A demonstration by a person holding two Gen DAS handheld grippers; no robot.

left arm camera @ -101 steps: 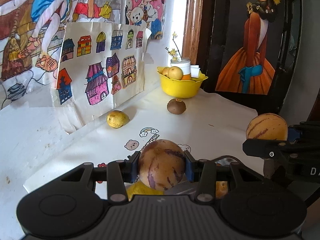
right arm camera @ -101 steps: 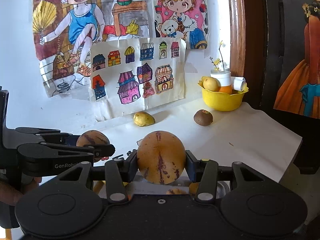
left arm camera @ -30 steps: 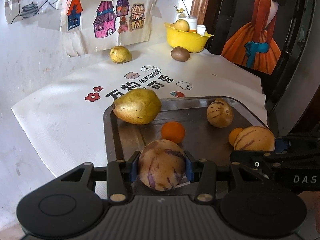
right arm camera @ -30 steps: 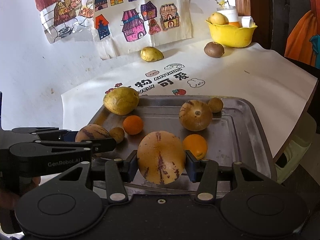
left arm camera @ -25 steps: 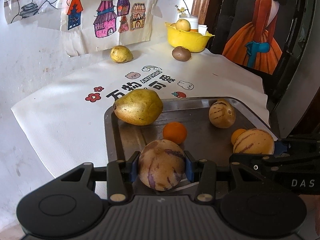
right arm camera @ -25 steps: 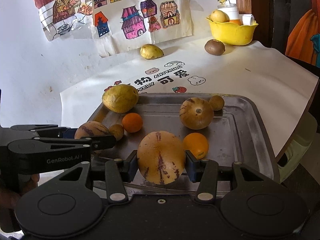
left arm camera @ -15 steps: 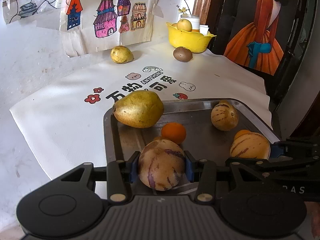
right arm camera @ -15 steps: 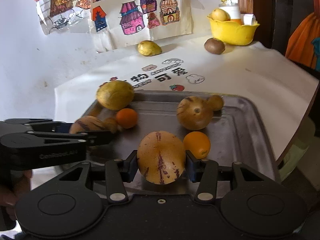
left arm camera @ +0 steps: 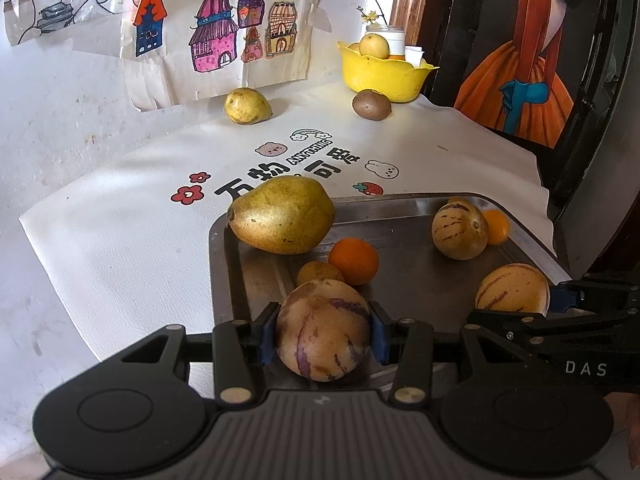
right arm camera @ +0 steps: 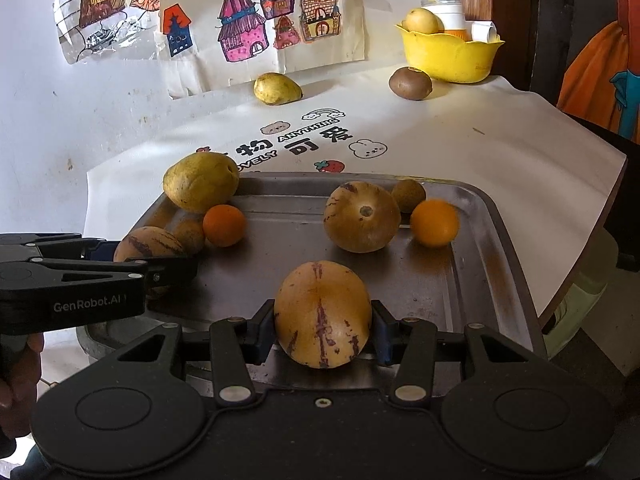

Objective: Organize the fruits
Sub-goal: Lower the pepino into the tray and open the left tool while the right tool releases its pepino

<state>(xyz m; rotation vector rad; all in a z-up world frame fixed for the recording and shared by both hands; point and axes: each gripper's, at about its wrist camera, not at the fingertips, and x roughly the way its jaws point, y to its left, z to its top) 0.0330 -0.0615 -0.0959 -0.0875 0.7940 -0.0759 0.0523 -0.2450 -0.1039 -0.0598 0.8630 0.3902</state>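
Both melons (left arm camera: pixel 322 329) (right arm camera: pixel 322 313) lower now, 6 fruits on tray (right arm camera: pixel 472 280).

Each of the 2 views sits just behind its own gripper and looks forward and down along the fingers. The left wrist view stands at the near left of the metal tray (left arm camera: pixel 224 280); the right wrist view stands at its near edge, more to the right. Both face the far wall and both show the tray, the white mat (left arm camera: pixel 120 240) and the far yellow bowl (right arm camera: pixel 452 60). Each view catches the other gripper at its side.
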